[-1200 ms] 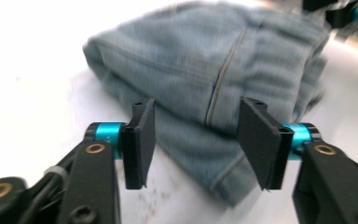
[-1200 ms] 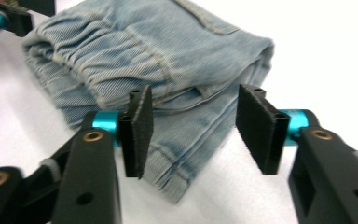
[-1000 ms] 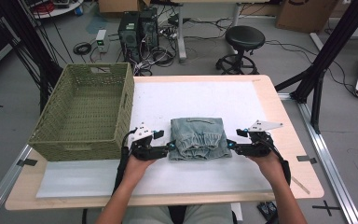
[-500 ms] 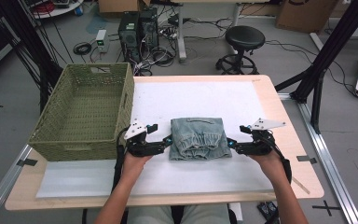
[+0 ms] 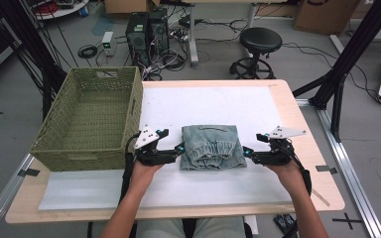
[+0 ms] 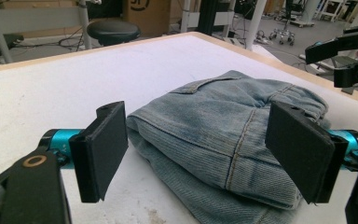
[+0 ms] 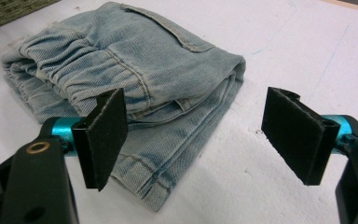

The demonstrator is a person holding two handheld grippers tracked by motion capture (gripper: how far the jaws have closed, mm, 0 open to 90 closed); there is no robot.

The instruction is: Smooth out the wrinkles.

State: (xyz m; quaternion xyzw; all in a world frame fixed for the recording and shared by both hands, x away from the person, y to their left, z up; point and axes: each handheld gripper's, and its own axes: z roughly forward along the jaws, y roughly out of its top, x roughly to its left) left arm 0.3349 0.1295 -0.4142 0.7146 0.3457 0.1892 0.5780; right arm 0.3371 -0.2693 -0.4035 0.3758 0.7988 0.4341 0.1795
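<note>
Since the earlier frames both sets of tongs have just been opening, and the left gripper has edged a little away from the basket toward the cloth; the right gripper sits where it was, and the folded jeans have not shifted. The jeans lie as a compact pale-blue bundle on the white mat, slightly toward the 6 o'clock side of the mat's middle, elastic waistband facing the person and a pocket seam on top. Left gripper at the bundle's 9 o'clock edge, jaws spread wide; in the left gripper view the denim lies between and beyond the two black pads, which stand clear of it, not pressing. Right gripper at the bundle's 3 o'clock edge, jaws likewise spread; in the right gripper view the bottom fold of the jeans runs under the left pad, the other pad over bare mat, no pinch. Each gripper is held in a hand, forearms coming in from 6 o'clock. A green woven basket sits at 9 o'clock of the jeans, just beside the left gripper, on the wooden table. Beyond the table at 12 o'clock, a black stool on the floor.
</note>
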